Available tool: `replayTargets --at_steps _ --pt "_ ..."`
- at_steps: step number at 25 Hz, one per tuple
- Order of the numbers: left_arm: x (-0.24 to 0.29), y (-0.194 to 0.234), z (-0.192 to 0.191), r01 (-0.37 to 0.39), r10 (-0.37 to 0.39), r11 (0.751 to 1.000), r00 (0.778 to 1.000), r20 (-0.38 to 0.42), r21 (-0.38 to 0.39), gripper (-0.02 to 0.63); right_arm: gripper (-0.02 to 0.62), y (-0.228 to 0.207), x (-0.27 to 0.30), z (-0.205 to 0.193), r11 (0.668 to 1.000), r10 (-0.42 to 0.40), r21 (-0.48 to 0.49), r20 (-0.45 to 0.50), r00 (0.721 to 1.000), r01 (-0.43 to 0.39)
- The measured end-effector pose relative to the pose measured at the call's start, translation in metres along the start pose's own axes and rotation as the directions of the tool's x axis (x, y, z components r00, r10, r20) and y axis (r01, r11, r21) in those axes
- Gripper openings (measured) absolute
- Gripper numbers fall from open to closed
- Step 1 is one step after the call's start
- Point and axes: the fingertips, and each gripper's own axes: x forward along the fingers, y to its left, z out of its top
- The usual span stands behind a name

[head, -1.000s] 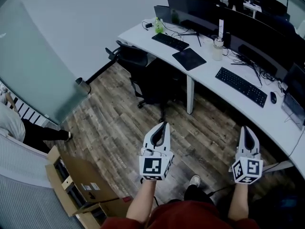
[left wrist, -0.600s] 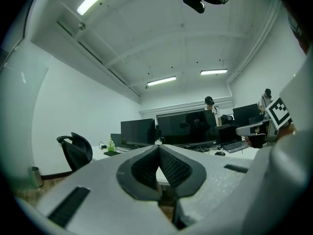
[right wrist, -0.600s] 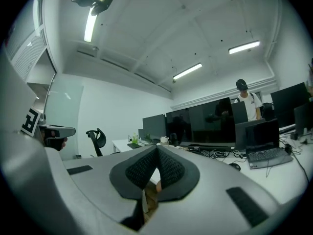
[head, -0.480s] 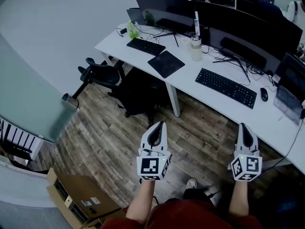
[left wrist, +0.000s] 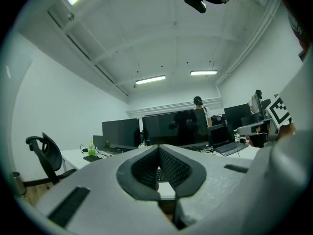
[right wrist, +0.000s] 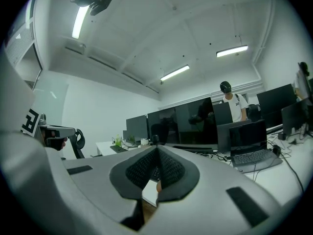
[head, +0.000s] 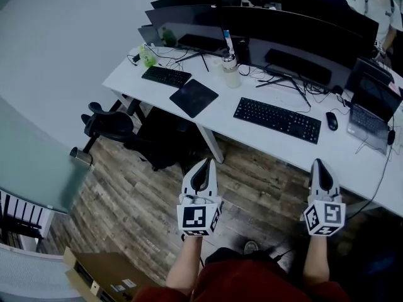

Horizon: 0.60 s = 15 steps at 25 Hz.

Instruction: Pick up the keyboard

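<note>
Both grippers are held out level in front of the person, side by side and well apart, pointing at the white desk. The left gripper has its jaws pressed together with nothing between them, and its own view shows the dark pads meeting in a closed seam. The right gripper is the same, pads together and empty. Each marker cube faces back toward the person, with a forearm running down from it to the bottom of the head view.

The keyboard lies flat on the desk near its front edge, ahead of the gap between the two grippers and apart from both. Only wooden floor lies between the jaw tips and the desk's front edge.

A mouse sits just right of the keyboard, and a laptop stands open at the desk's right end. A row of dark monitors runs along the back edge, with a pale tumbler in front of them. Toward the left end are a dark pad, a second keyboard and a green bottle. A black office chair stands at that left end – left of the left gripper. A cardboard box sits on the floor at the lower left.
</note>
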Motion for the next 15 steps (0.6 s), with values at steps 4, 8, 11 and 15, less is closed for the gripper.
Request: replayTargets --at_steps 4,8,11,15 --pt "0.024 -0.008 0.003 0.045 -0.044 0.999 0.999 0.016 -0.005 0.003 -0.003 -0.017 0.002 0.005 0.999 -0.048 -0.015 0.007 0.999 0.048" --pt "0.054 -0.011 0.000 0.093 -0.093 0.996 0.995 0.034 -0.015 0.003 -0.003 -0.030 0.012 0.009 0.995 -0.097 -0.036 0.016 0.995 0.097" --pt "0.085 -0.009 -0.003 0.137 -0.136 0.990 0.989 0.052 -0.021 0.003 -0.003 -0.038 0.027 0.012 0.988 -0.144 -0.049 0.027 0.989 0.145" --pt "0.136 -0.001 -0.006 0.193 -0.191 0.981 0.980 0.063 -0.024 0.003 -0.003 -0.048 0.056 0.018 0.975 -0.212 -0.061 0.035 0.977 0.214"
